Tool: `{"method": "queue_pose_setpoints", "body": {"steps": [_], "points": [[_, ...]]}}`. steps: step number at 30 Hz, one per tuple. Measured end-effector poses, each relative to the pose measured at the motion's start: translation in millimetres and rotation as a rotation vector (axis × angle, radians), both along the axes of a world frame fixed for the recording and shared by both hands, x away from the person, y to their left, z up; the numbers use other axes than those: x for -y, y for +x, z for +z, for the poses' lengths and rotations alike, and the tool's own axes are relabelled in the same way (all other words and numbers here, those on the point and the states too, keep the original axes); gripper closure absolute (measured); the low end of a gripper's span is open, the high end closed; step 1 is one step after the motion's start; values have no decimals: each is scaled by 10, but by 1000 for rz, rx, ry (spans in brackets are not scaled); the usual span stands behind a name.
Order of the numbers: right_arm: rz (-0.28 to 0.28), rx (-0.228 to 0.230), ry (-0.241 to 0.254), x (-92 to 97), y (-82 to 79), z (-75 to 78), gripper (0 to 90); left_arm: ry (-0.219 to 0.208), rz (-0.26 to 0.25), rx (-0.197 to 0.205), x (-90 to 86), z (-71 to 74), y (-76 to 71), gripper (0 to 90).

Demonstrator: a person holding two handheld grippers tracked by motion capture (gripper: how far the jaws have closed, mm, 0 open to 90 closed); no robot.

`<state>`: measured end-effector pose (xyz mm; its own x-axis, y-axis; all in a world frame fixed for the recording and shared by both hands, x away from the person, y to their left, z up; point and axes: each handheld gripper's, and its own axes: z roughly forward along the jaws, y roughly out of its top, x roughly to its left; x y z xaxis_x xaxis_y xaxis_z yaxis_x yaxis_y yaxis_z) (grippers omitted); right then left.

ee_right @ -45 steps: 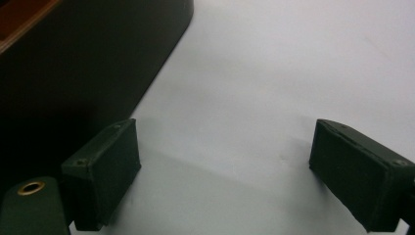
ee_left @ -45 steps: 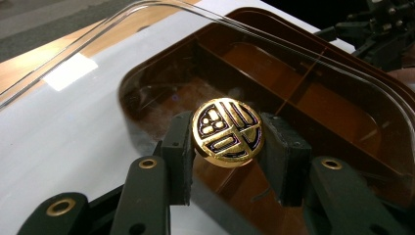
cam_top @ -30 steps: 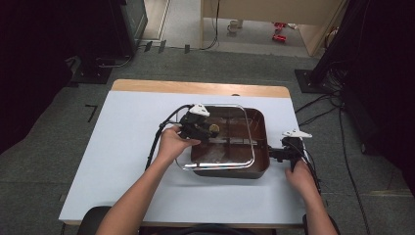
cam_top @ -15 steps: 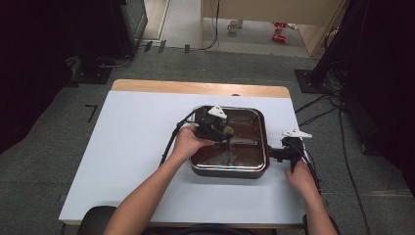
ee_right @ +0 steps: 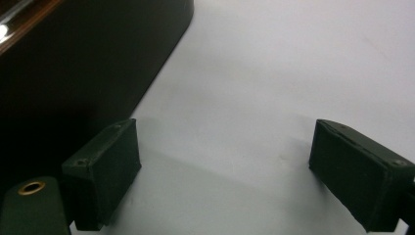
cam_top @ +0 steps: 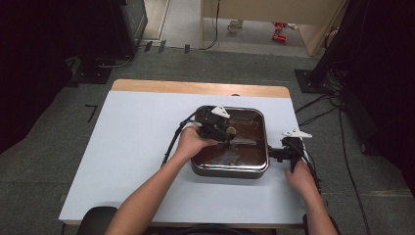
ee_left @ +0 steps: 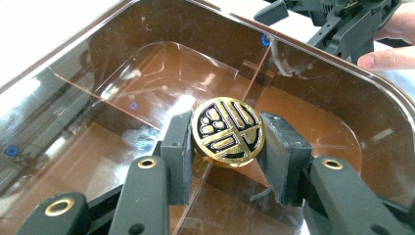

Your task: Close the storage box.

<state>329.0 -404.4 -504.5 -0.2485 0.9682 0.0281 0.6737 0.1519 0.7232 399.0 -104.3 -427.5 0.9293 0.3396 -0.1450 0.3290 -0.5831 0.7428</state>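
Left gripper point(ee_left: 227, 147) around lid knob point(ee_left: 228, 132)

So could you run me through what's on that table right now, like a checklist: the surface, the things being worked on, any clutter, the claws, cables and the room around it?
Surface: pale table top with a wooden far edge.
Job's things: square pan with a glass lid seated on it; lid has a round gold and black knob.
Clutter: nothing seen.
Claws: left claw shut on the knob; right claw open, low over bare table beside the pan's dark side wall, holding nothing.
Cables: a black cable trails from the left claw across the table; more cables lie on the floor to the right.
Surroundings: grey carpet floor, dark equipment at both sides.
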Motion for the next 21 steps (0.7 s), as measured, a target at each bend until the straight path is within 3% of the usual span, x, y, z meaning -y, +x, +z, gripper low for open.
{"method": "queue_pose_setpoints", "body": {"steps": [5,7,10,15,21], "points": [[0,0,0,0,0,0,109,1,1,-7,-7,14,-6,569],[0,0,0,0,0,0,110,-5,5,-9,-17,29,-10,524],[1,1,-1,1,0,-1,110,-22,19,-46,-44,54,-7,470],[1,1,-1,1,0,-1,110,-30,31,-21,-106,121,-45,412],[0,0,0,0,0,0,110,-43,44,-22,-219,170,-98,362]]}}
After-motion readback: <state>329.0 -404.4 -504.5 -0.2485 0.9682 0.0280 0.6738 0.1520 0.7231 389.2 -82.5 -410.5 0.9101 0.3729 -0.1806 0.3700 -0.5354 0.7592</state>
